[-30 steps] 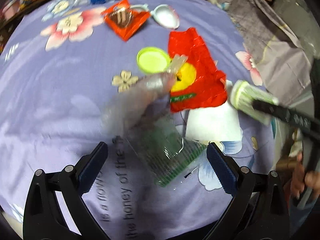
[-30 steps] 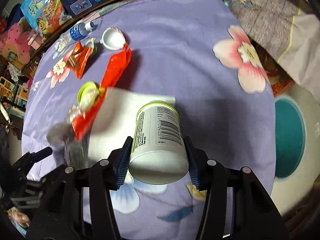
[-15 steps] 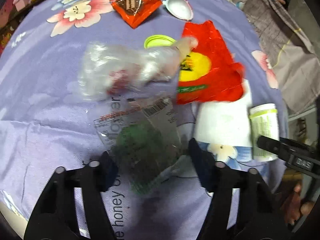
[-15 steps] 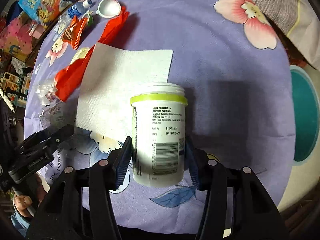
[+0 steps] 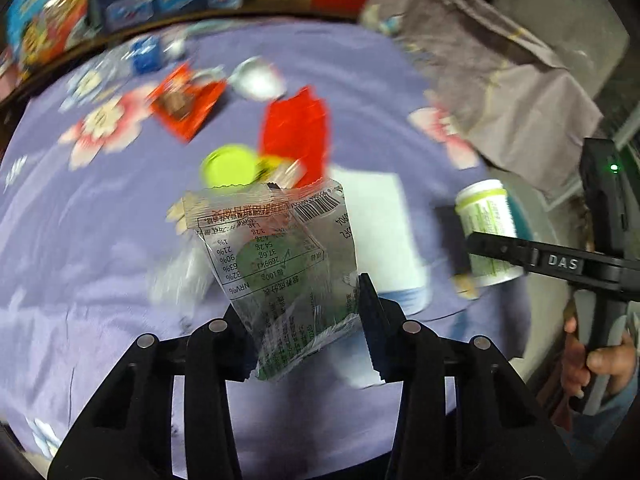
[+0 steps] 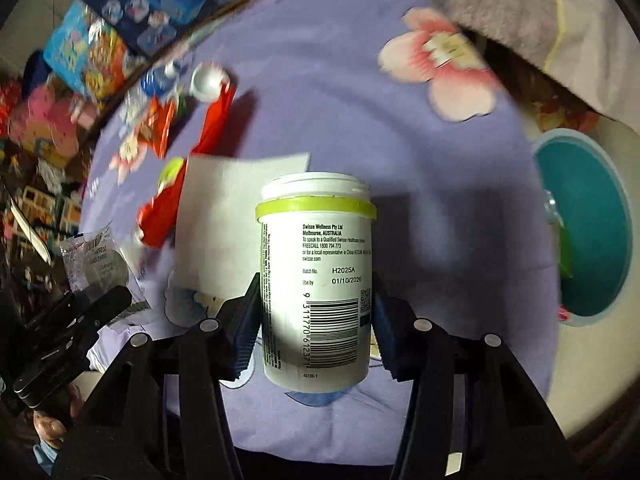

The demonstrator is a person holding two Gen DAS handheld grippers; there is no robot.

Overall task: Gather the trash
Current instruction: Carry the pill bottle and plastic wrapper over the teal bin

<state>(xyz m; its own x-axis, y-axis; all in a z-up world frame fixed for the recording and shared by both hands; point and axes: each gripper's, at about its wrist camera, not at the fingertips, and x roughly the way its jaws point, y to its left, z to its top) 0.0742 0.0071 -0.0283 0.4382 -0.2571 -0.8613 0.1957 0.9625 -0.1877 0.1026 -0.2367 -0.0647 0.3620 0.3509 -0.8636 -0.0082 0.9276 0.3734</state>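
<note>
A clear plastic wrapper [image 5: 276, 248] with green print and a barcode hangs above the purple flowered tablecloth [image 5: 80, 240]. My left gripper [image 5: 300, 304] has its jaws closing on the wrapper's lower end and holds it clear of the cloth. A white pill bottle [image 6: 316, 240] with a lime band stands upright in my right gripper [image 6: 316, 292], whose jaws are closing on its lower half. In the left wrist view the same bottle [image 5: 486, 228] shows at the right, past the table edge.
On the cloth lie a white napkin [image 5: 380, 220], a red wrapper [image 5: 296, 132], a lime lid [image 5: 230, 168], an orange snack packet [image 5: 184, 100], a white scoop [image 5: 256, 78] and a water bottle [image 5: 140, 54]. A teal bin [image 6: 588, 228] stands right of the table.
My left jaws closed on the clear wrapper and raised it off the cloth. The right gripper tipped the bottle upright and carried it toward the table's right edge.
</note>
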